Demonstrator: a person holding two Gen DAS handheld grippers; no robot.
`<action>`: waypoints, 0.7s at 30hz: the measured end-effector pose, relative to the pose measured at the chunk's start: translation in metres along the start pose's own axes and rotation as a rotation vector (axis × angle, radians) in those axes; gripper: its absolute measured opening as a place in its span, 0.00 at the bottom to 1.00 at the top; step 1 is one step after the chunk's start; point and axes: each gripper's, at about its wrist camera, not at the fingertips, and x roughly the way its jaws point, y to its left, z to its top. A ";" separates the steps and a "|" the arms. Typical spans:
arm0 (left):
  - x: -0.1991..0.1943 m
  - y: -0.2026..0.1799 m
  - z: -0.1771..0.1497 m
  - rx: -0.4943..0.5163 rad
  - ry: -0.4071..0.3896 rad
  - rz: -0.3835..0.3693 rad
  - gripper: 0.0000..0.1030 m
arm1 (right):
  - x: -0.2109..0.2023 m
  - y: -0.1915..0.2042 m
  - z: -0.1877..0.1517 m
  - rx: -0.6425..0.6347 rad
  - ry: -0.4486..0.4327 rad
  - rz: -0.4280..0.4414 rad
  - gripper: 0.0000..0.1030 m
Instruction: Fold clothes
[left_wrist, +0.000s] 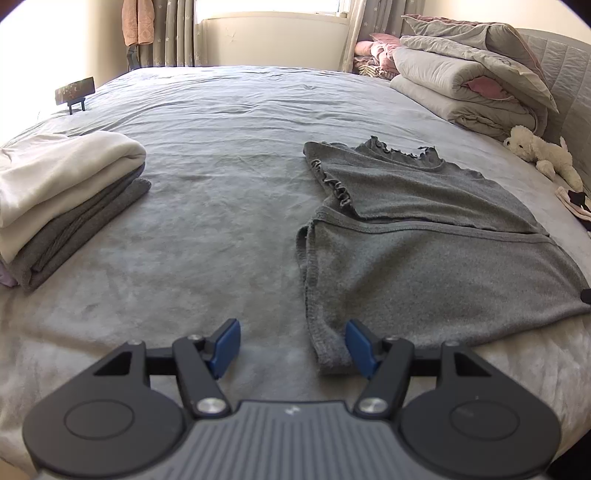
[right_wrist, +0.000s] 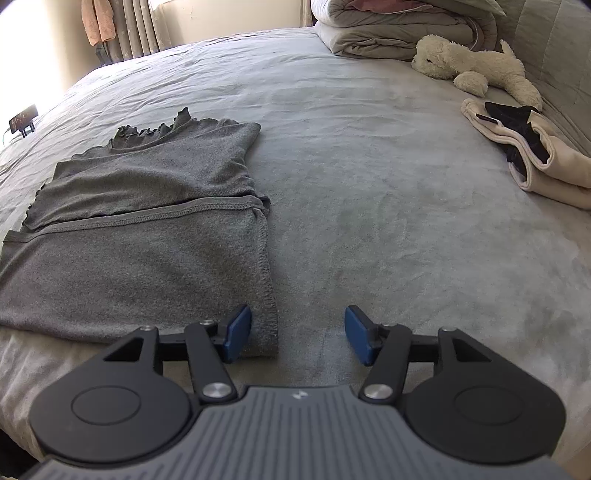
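A grey knit top (left_wrist: 424, 236) with a ruffled collar lies flat on the bed, its sides folded in to a narrow shape. In the right wrist view the same top (right_wrist: 140, 229) fills the left half. My left gripper (left_wrist: 293, 345) is open at the top's near left corner, the hem corner lying between its blue pads. My right gripper (right_wrist: 297, 334) is open at the near right corner, its left pad (right_wrist: 238, 332) over the fabric edge. Neither holds anything.
A stack of folded clothes (left_wrist: 62, 195), white over grey, sits at the left. Folded quilts (left_wrist: 469, 77) and a white plush toy (right_wrist: 476, 66) lie by the headboard. A beige and black garment (right_wrist: 532, 155) lies at the right. A small stand (left_wrist: 74, 92) is at the far left edge.
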 end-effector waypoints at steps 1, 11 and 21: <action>0.000 0.001 0.000 -0.001 0.001 0.001 0.63 | 0.000 -0.001 0.000 0.001 0.000 -0.004 0.59; 0.001 0.006 0.001 -0.015 0.014 0.010 0.63 | -0.003 -0.007 0.001 -0.004 0.004 -0.034 0.63; 0.001 0.010 0.003 -0.030 0.022 0.016 0.64 | -0.006 -0.010 0.002 -0.014 -0.006 -0.042 0.66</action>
